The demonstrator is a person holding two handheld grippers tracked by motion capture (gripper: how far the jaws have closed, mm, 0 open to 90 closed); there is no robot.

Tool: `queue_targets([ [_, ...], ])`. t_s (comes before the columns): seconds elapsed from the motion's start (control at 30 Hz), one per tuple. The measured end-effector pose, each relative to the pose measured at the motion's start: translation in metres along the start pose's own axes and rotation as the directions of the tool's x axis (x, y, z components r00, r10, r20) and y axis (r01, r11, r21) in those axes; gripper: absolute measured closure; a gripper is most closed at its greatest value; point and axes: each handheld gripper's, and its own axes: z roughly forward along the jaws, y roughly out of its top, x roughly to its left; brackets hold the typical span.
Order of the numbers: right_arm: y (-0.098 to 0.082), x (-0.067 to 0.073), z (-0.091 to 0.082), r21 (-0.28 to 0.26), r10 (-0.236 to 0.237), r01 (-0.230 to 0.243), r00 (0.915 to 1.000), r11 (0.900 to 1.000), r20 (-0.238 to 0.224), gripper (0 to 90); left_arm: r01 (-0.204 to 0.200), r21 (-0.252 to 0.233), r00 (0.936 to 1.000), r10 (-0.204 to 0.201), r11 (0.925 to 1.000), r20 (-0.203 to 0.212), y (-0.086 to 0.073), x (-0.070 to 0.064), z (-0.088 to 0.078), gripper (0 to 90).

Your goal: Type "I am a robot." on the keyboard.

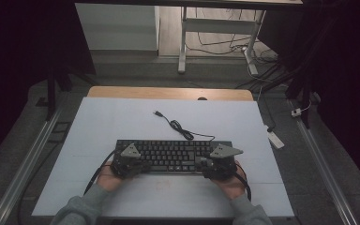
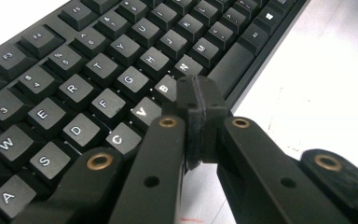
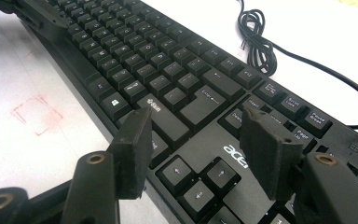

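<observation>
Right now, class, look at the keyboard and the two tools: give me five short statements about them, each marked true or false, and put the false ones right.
1. The left tool has its jaws shut. True.
2. The right tool is shut too. False: its jaws stand apart above the arrow keys.
3. The keyboard lies on the white table top. True.
4. The keyboard's cable is plugged into a computer. False: it lies loosely coiled on the table, its plug free.
5. The left tool's tip is over the number pad. False: it is near the B and N keys.
</observation>
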Motion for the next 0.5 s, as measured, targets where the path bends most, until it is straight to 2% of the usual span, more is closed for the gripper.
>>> queue_targets([
  [0.3,-0.0002,-0.0002,0.0002,-0.003,0.001,-0.001,1.0000,1.000,0.002,44.2,-0.006,0.013,0.9999,0.006,0.9999,-0.009,-0.0012,0.0001,0.0043,88.9],
  [0.5,-0.0002,-0.0009,-0.0002,-0.004,0.003,-0.003,1.0000,1.000,0.004,44.2,-0.017,0.000,0.9998,0.017,0.9999,-0.006,-0.0008,-0.0015,0.0027,88.4],
])
